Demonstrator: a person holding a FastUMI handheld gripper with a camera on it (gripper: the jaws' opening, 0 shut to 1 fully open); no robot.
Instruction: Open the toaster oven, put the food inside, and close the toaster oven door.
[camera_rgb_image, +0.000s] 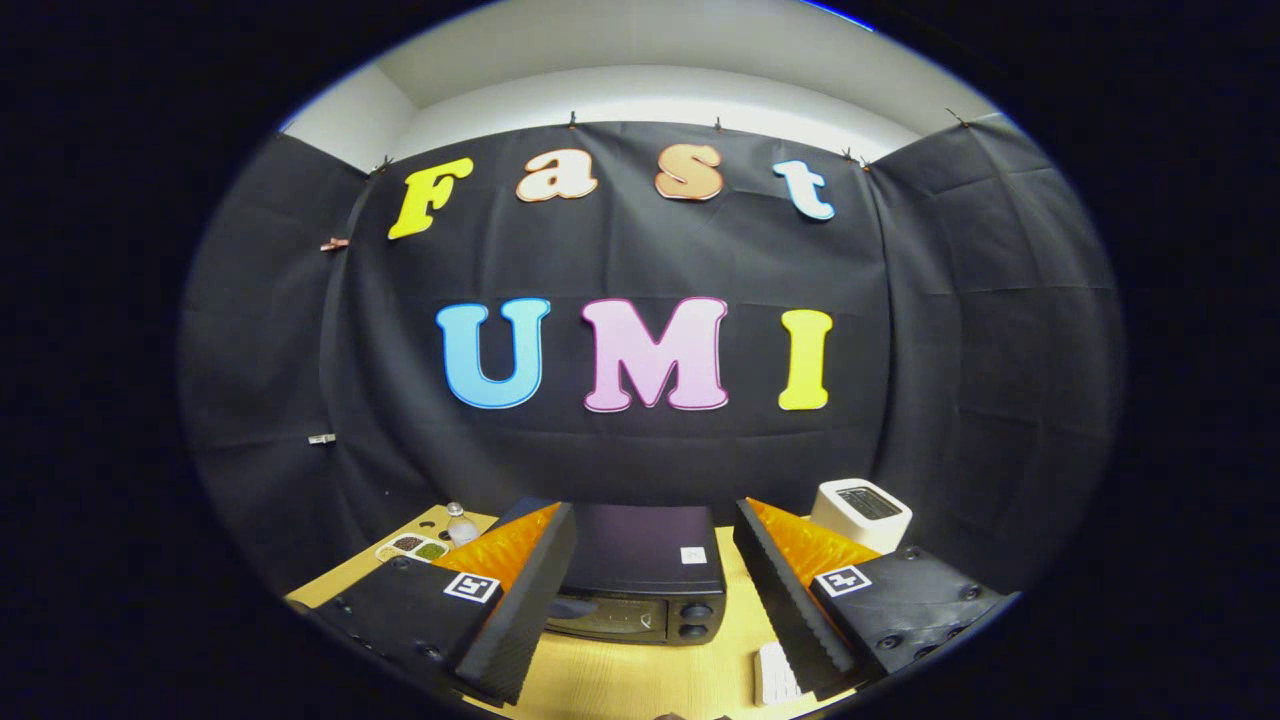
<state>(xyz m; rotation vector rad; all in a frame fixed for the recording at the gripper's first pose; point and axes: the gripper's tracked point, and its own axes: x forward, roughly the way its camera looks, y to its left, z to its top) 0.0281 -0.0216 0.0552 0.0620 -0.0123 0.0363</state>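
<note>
Wooden surface (620, 680) under black booth cloth. My tool (655, 640) is spread wide, pinching nothing. Toaster oven (640, 580) sits dead ahead, framed between the fingers and just beyond them, long axis crosswise to me, door looks shut. White piece (775, 675) lies by the right finger; can't tell if it's the food.

A staged recording booth: black cloth wall (650, 250) clipped around a wooden bench (620, 680) holding kitchen appliances.

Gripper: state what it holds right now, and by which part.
Nothing is held. The gripper is open, its fingers spread apart with the toaster oven beyond them on the table, untouched.
</note>
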